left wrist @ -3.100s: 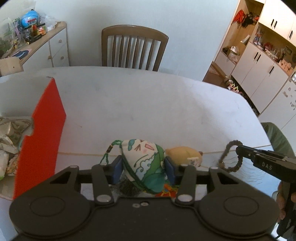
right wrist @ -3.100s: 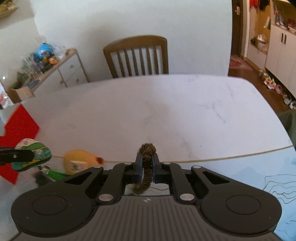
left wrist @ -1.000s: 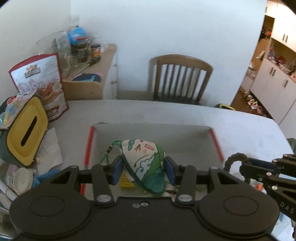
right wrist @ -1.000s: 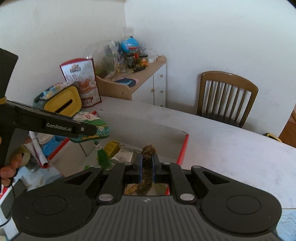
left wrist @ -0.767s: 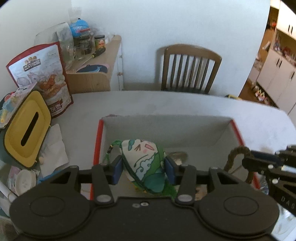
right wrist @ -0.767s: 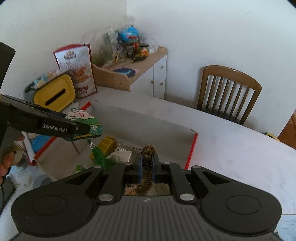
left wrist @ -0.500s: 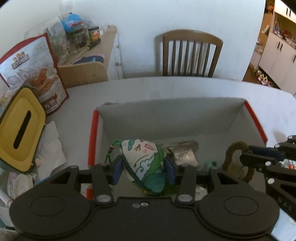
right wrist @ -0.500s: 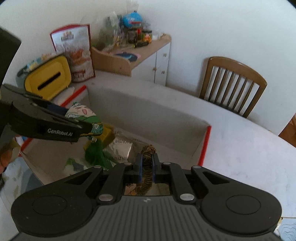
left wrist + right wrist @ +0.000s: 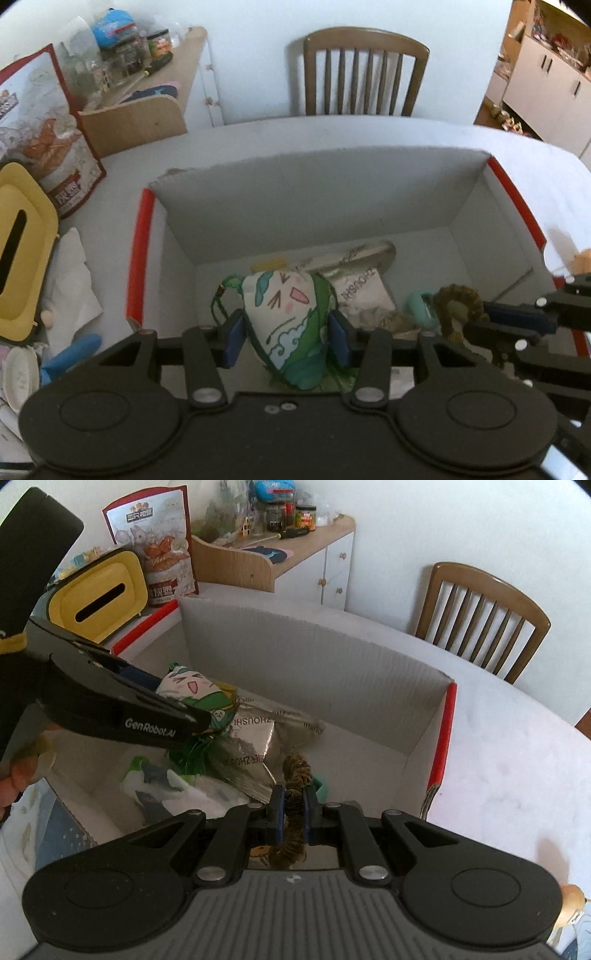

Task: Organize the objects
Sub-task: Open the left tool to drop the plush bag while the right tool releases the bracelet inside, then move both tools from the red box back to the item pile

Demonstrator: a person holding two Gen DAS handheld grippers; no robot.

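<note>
My left gripper [image 9: 286,332] is shut on a green and white cartoon pouch [image 9: 288,314] and holds it inside the red-edged cardboard box [image 9: 138,243]. The pouch also shows in the right wrist view [image 9: 195,694], just above a silver foil packet [image 9: 251,749]. My right gripper [image 9: 293,808] is shut on a brown braided ring [image 9: 295,775] and holds it low in the box's right part. The ring shows in the left wrist view [image 9: 458,302], next to a teal ring [image 9: 419,306].
A yellow tissue box [image 9: 98,594] and a snack bag [image 9: 162,554] stand left of the box. A wooden chair [image 9: 364,74] is behind the white table [image 9: 517,746]. A tan plush toy [image 9: 570,897] lies at the right edge. A cluttered side cabinet [image 9: 295,561] stands at the back.
Both grippers have moved from the table over to the box and sunk down inside it, each still holding its object. The box fills more of both views.
</note>
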